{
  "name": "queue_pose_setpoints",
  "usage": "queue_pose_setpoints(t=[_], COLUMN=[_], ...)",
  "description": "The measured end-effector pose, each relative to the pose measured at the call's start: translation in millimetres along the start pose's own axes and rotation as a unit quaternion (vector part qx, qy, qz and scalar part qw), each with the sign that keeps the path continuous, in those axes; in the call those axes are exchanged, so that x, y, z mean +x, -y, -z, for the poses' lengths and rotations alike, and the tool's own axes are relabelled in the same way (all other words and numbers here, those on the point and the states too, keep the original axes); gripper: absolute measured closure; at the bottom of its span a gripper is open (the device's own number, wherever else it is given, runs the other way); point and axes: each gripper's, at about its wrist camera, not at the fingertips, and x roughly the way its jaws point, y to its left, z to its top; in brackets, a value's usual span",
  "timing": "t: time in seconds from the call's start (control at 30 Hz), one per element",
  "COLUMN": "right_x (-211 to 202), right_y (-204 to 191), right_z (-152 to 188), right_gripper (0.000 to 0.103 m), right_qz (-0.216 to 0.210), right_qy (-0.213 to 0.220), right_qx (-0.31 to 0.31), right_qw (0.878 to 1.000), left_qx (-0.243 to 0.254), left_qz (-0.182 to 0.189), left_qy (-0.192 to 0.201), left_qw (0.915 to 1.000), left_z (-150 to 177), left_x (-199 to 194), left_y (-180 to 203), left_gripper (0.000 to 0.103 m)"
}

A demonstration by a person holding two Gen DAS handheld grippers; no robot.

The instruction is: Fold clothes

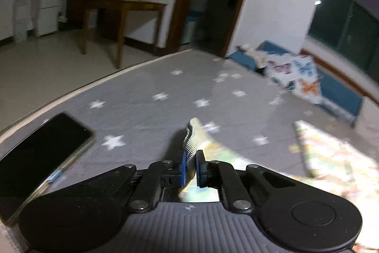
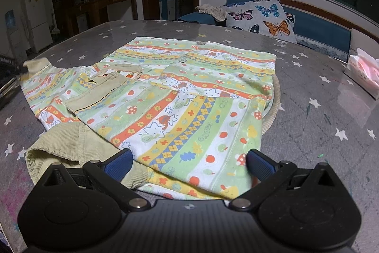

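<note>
Spread wide, the right gripper (image 2: 189,164) straddles the near sleeve of the shirt (image 2: 189,87), running near-to-far, while the left gripper (image 1: 191,168) pinches its ribbed cuff (image 1: 190,144).

Left tool (image 1: 191,168) clamped, right tool (image 2: 189,164) agape

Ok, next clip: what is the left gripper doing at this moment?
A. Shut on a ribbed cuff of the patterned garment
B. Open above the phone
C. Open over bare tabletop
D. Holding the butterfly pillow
A: in the left wrist view the left gripper has its blue fingers closed on the ribbed cuff of the patterned garment.
</note>
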Motion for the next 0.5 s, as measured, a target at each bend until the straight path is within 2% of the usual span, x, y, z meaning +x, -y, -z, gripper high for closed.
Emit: queue_pose_setpoints(t=[0.1,0.2,0.33,0.5], right_x=[-5,-12,-23,-36], right_y=[3,7,12,23], right_z=[-3,-3,-3,-2], right_gripper=[0.000,0.000,0.000,0.000], right_qz=[-0.009,-0.010,-0.008,-0.004], right_qy=[-0.002,0.009,0.026,0.049], right_qx=[0.011,0.016,0.020,0.030], right_qw=[1.000,1.000,0.999,0.998], left_qx=[0.017,0.040,0.064,0.104], left_qz=[0.058,0.122,0.202,0.269], left_qy=[0.013,0.024,0.019,0.006], left_qw=[0.9981,0.9914,0.9772,0.9574], left_z=[-10,-16,-18,-8], left_x=[-21,-40,-56,-64], left_y=[30,68,120,187], left_gripper=[0.095,0.095,0.095,0.095])
